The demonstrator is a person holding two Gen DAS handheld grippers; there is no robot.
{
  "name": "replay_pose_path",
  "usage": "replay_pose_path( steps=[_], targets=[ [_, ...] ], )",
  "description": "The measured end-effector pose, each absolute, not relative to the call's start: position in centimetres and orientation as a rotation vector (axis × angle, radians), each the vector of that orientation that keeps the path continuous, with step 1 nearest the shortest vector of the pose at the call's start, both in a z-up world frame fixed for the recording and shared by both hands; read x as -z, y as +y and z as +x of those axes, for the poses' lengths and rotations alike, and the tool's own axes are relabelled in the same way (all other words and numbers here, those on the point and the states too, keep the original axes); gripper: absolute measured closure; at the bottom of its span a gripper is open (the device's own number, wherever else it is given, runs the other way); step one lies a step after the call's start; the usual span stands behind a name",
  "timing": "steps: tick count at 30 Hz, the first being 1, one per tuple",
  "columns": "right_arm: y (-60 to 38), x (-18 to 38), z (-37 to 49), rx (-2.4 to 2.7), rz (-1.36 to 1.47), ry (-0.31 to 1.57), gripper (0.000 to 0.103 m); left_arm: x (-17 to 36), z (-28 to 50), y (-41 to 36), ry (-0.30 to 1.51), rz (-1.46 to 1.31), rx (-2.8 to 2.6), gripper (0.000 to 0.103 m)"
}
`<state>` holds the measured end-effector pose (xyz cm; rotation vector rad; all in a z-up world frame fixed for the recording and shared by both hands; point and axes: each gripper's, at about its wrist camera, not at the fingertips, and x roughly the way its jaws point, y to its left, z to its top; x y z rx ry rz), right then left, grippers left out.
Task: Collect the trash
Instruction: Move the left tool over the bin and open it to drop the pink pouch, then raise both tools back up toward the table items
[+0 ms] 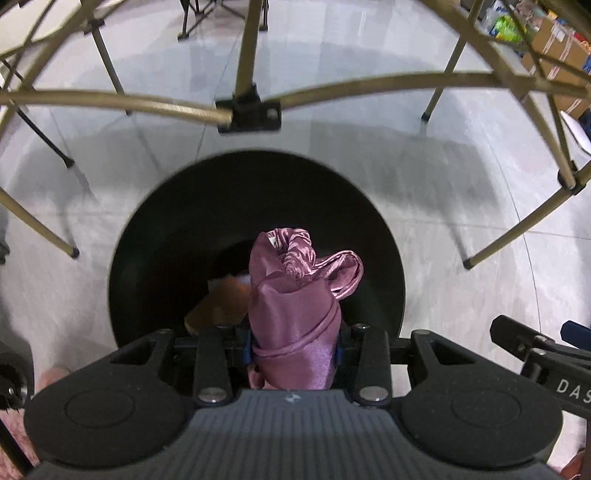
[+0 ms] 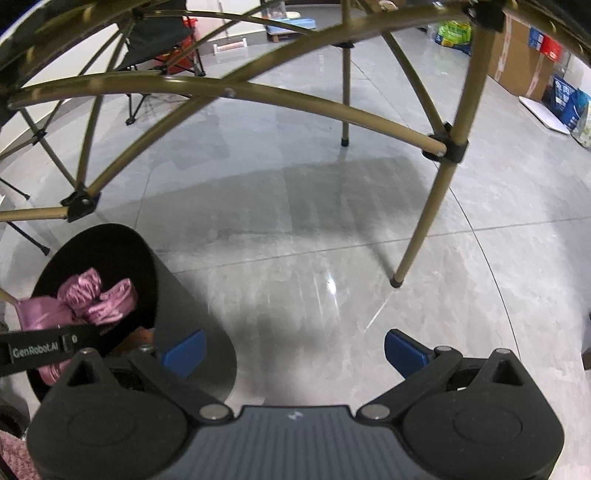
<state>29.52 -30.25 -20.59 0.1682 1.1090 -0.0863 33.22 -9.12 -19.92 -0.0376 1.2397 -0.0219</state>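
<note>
Nearest, we list our left hand-held gripper, its jaws pinching a bundle of pink satin cloth that rises between them and ends in a twisted knot. Directly below it we find a round black bin standing on the floor; the cloth hangs over its open mouth, and something brown lies inside, too dim for us to identify. Our right hand-held gripper is spread wide with nothing between its blue pads, held over the bare floor just to the right of the bin. The floor is of glossy grey tile. Beyond, we note the gold metal legs and braces of a folding frame, crossing above the bin. Farthest, cardboard boxes and coloured packages stand along the room's edge.
</note>
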Motion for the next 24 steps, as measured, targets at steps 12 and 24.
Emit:
replay_pose_path(
  steps=[12,24],
  targets=[
    [-30.18,21.31,29.75,0.076,0.182,1.138,0.000,21.09,33.30,-9.04,1.294,-0.031,0.000,0.064],
    [-30.33,21.23,29.66,0.076,0.187,1.133,0.000,20.79,33.68,-8.61,1.322,-0.067,-0.070,0.000]
  ],
)
